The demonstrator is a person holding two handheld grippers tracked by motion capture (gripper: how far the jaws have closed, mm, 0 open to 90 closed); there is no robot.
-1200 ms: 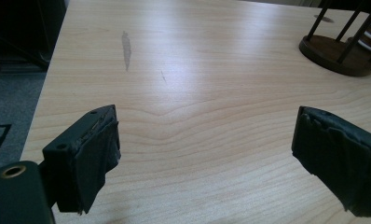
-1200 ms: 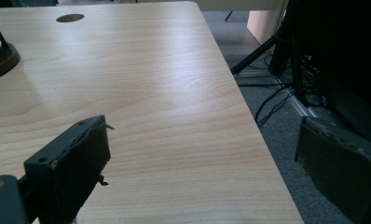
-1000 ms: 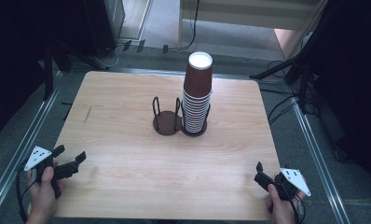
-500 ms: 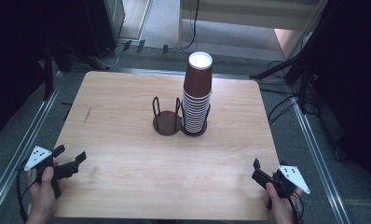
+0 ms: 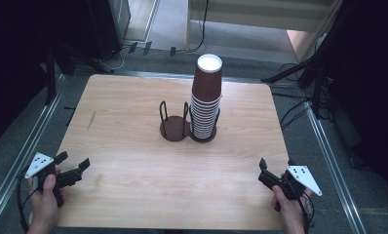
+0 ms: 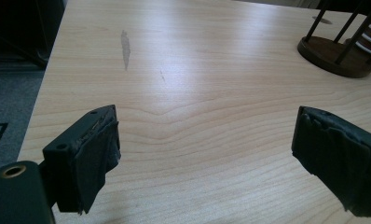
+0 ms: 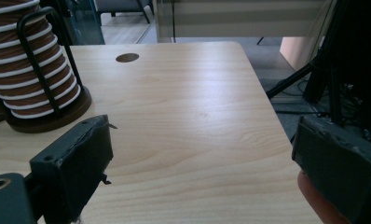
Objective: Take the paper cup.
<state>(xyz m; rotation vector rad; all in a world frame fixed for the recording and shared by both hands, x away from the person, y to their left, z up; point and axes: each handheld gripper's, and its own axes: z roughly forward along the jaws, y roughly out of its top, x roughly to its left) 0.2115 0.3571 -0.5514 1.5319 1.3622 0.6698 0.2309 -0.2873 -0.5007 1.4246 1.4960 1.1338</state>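
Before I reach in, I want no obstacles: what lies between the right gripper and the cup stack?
Only bare tabletop lies between the right gripper and the cup stack, by the high view.

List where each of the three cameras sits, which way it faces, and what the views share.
High view: above the person's side, facing forward and down on the wooden table; both hands show, holding the left gripper and right gripper.
Left gripper view: rides the left gripper, looks across the table toward the cup holder; its open jaws show.
Right gripper view: rides the right gripper, faces the stack of cups; its open jaws show.
Shared: all show the table and holder.
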